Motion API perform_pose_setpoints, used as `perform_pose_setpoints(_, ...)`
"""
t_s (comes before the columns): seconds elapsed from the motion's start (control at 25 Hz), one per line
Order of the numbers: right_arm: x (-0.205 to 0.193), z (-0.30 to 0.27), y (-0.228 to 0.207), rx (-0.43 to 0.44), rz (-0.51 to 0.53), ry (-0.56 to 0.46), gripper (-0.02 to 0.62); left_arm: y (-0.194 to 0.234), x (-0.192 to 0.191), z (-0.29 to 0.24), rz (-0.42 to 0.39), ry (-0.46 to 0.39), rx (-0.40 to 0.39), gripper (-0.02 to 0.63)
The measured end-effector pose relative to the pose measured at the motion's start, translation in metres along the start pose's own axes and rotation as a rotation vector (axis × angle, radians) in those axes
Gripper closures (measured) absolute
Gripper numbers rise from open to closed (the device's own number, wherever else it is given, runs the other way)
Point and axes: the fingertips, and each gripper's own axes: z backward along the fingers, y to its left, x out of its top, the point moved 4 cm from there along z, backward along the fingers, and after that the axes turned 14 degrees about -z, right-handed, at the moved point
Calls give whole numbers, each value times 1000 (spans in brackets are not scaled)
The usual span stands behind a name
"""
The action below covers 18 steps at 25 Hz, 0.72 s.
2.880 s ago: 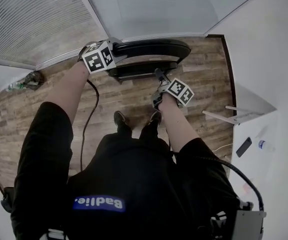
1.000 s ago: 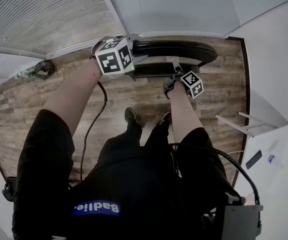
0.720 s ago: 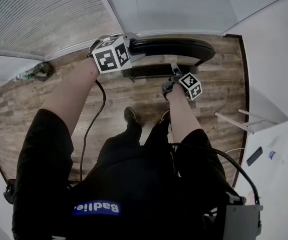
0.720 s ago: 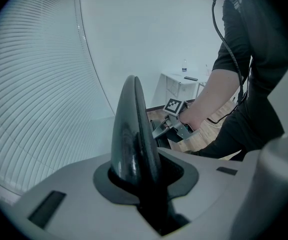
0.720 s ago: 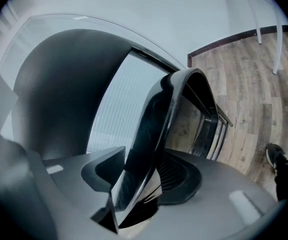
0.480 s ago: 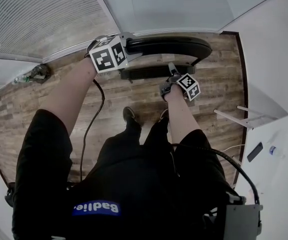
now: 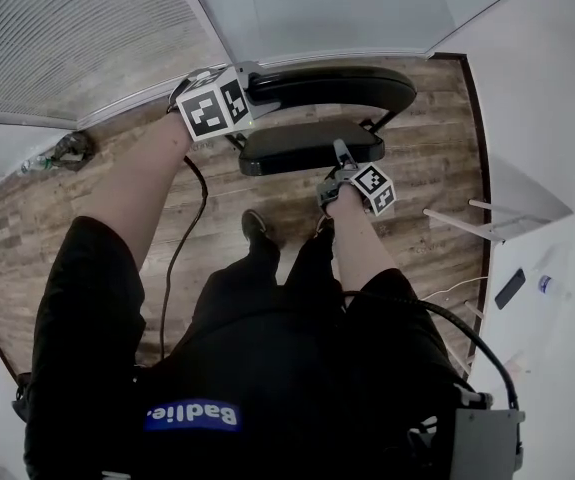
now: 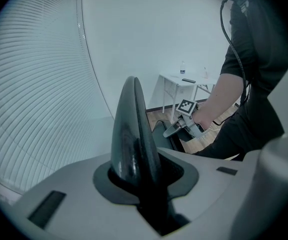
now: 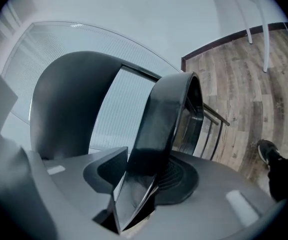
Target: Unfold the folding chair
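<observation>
Black folding chair [image 7: 312,148] stands near white slatted blinds [image 7: 67,38]; wooden floor [image 7: 47,218] leftward lies open; white desk [image 7: 552,343] blocks the right.

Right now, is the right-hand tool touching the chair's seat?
Touching. The right gripper view shows the seat with its edge wedged between the jaws of the right tool, which have just been closing, and both pads pressed against it.

1. A black short-sleeved shirt [image 7: 267,368] carries a blue patch [image 7: 192,414] with white lettering.
2. Above the patch are black trousers [image 7: 312,253] and dark shoes [image 7: 255,225].
3. Right of the patch, a thick black cable [image 7: 472,343] feeds a grey box [image 7: 487,446].
4. A thin black cable [image 7: 179,238] trails above the patch.
5. The left gripper [image 7: 257,80] and right gripper [image 7: 342,153] are light grey, each with a cube of black-and-white square markers.
</observation>
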Motion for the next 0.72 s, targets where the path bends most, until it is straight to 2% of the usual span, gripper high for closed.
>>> perform_pose_setpoints(0.72, -7, 52, -72, -37, -85, -53, 425, -19, 0, -13, 25, -18, -30, 509)
